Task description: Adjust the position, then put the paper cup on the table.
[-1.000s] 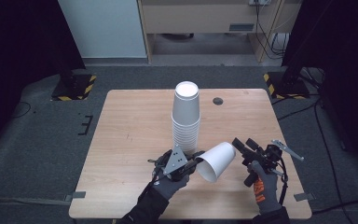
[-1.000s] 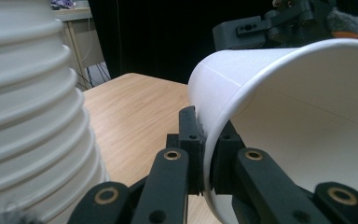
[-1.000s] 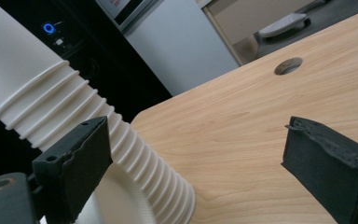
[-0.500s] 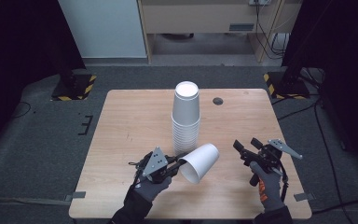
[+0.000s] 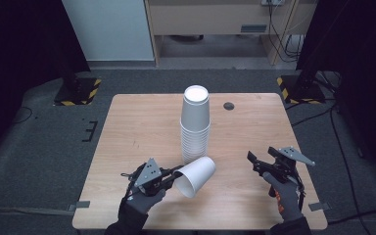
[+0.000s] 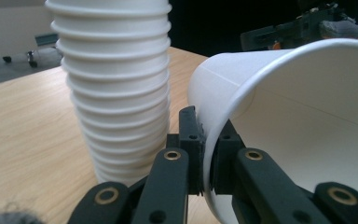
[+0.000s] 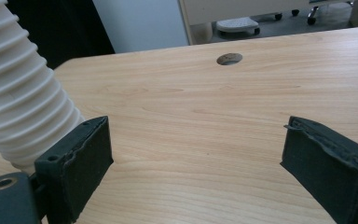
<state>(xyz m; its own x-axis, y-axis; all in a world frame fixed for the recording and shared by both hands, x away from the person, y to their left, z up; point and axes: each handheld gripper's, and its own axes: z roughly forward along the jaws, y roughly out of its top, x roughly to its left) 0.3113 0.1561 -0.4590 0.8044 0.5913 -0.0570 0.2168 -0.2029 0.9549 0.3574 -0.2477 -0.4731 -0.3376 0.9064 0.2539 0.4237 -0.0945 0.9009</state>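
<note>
Cup point(image 5: 197, 175) tilted at six o'clock of the stack point(image 5: 195, 128) in the high view, left claw point(image 5: 172, 175) pinching its rim; right claw point(image 5: 257, 164) released at three o'clock. Left gripper view: pads point(image 6: 192, 144) clamp the rim. Right gripper view: claw spread wide above the table point(image 7: 242, 112).

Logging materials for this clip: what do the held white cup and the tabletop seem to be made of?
The tilted white cup in the left gripper looks like matte paper: thin wall, rolled rim, faint side seam. The light wooden tabletop shows grain, probably a smooth laminate or veneer; which one cannot be told.
</note>
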